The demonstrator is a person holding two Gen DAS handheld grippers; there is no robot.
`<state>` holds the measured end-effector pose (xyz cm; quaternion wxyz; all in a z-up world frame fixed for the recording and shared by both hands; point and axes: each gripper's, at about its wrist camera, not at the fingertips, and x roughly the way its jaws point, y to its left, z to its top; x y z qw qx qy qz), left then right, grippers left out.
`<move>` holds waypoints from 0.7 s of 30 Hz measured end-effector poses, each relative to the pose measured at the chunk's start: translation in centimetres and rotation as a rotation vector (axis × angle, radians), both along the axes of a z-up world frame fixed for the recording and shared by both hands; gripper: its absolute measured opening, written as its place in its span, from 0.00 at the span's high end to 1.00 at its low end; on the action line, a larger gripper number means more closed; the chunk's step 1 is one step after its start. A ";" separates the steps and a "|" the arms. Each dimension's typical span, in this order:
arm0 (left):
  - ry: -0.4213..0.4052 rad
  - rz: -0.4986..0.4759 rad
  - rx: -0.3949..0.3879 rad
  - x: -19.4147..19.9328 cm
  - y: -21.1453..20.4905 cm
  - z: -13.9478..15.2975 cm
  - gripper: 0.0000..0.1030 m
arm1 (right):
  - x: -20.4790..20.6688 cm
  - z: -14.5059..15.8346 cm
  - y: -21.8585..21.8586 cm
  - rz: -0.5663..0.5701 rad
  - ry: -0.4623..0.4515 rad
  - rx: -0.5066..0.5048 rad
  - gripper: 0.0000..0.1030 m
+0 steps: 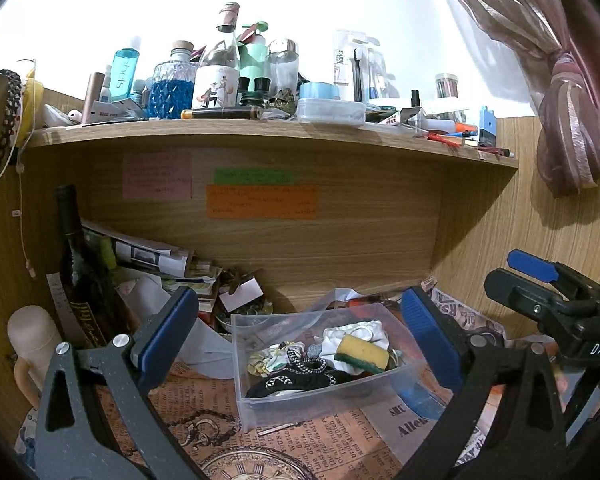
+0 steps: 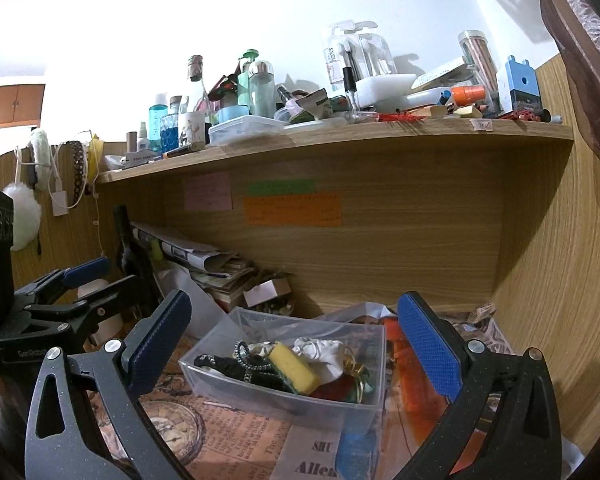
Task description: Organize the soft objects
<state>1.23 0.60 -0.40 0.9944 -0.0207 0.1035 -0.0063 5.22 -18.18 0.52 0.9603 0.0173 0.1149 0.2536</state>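
The soft objects sit heaped in a clear plastic bin (image 1: 324,384) on the desk (image 1: 300,440), toward its back edge beneath the wooden shelf (image 1: 260,132); the bin is rectangular, thin-walled and translucent, and its contents show through the sides. On top lies a yellow sponge (image 1: 362,354), a porous block with a dark green scouring layer along one face; just beside it a crumpled white cloth (image 1: 356,332); toward the bin's left end a black knitted piece (image 1: 300,376) with white chain-like trim. The desk is covered with printed paper in an old newspaper pattern, tan and matte, with a clock face drawn near the front edge.

The left gripper (image 1: 300,344) stands wide open with nothing held; its dark speckled arms end in flat blue pads (image 1: 168,332) with a fine ribbed texture, and the bin lies framed between them without contact. The right gripper (image 2: 296,344) is likewise spread fully and empty, its blue pads (image 2: 430,350) diamond-textured; the bin lies ahead between them.

A dark glass bottle (image 1: 78,264) stands at the desk's back left corner beside a slumped stack of papers (image 1: 148,256).
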 end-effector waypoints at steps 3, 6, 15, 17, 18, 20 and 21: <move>0.000 -0.001 0.000 0.0 0.0 0.0 0.00 | 0.0 -0.1 0.0 0.001 0.001 0.000 0.00; 0.000 -0.002 -0.001 0.0 0.1 0.0 0.00 | 0.0 0.0 0.0 0.000 -0.001 -0.002 0.00; -0.001 -0.005 0.000 0.1 0.3 0.0 0.00 | -0.1 0.0 0.3 0.002 -0.001 -0.004 0.00; -0.001 -0.001 -0.001 0.0 0.2 -0.1 0.00 | -0.1 0.0 0.3 0.002 -0.003 -0.005 0.00; 0.000 0.000 -0.001 0.0 0.2 -0.1 0.00 | -0.2 0.0 0.3 0.001 -0.003 -0.005 0.00; 0.000 0.003 -0.001 0.0 0.2 -0.1 0.00 | -0.1 0.0 0.3 0.003 -0.002 -0.005 0.00; 0.000 0.003 -0.001 0.0 0.2 -0.1 0.00 | -0.2 0.0 0.4 0.002 -0.003 -0.006 0.00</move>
